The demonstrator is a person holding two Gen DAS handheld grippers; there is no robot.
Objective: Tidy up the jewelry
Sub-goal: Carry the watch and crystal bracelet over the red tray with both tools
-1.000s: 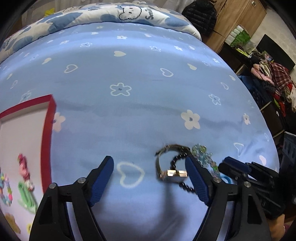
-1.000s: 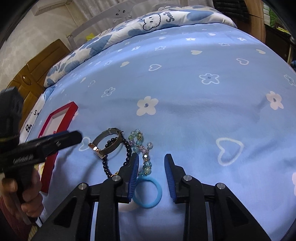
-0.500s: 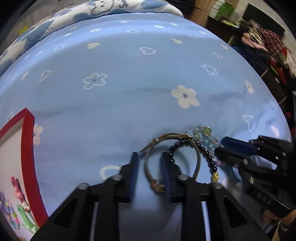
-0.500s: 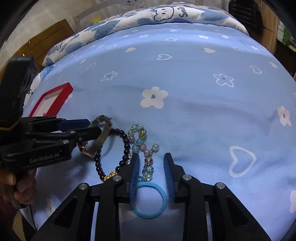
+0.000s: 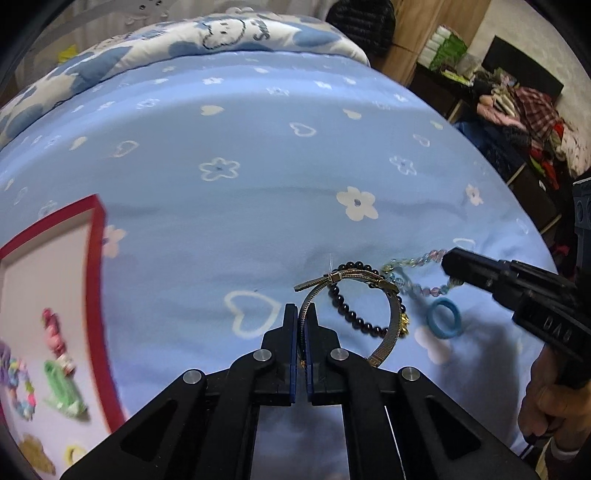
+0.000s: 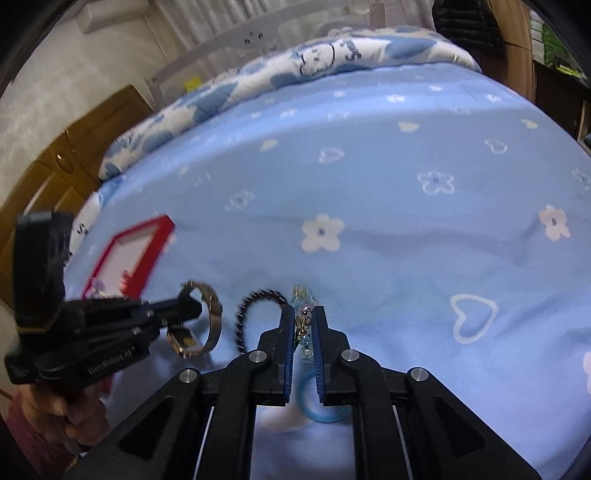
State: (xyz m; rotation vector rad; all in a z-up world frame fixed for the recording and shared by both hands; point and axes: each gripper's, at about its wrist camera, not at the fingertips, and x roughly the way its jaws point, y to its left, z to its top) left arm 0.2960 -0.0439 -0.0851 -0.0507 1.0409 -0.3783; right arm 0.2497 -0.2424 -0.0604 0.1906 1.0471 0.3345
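On the blue flowered bedsheet, my left gripper (image 5: 302, 311) is shut on the gold mesh bracelet (image 5: 392, 317), which it holds tilted up off the sheet. The same gripper (image 6: 192, 309) and mesh bracelet (image 6: 214, 320) show at the left of the right wrist view. My right gripper (image 6: 303, 314) has its jaws closing, and its pads pinch the pastel bead bracelet (image 6: 305, 322). In the left wrist view that bead bracelet (image 5: 417, 263) is stretched from the right gripper (image 5: 448, 261). A black bead bracelet (image 5: 347, 314) and a blue ring (image 5: 443, 324) lie between the two.
A red-rimmed white tray (image 5: 98, 295) lies at the left with hair clips and bead pieces in it. A patterned quilt (image 5: 221, 33) lies at the far end of the bed. A cluttered shelf (image 5: 517, 110) stands off the right edge, wooden cabinets (image 6: 55, 177) off the left.
My left gripper went from wide open to shut on the mesh bracelet and raised it. The right jaws narrowed onto the pastel beads and pulled them up from the sheet.
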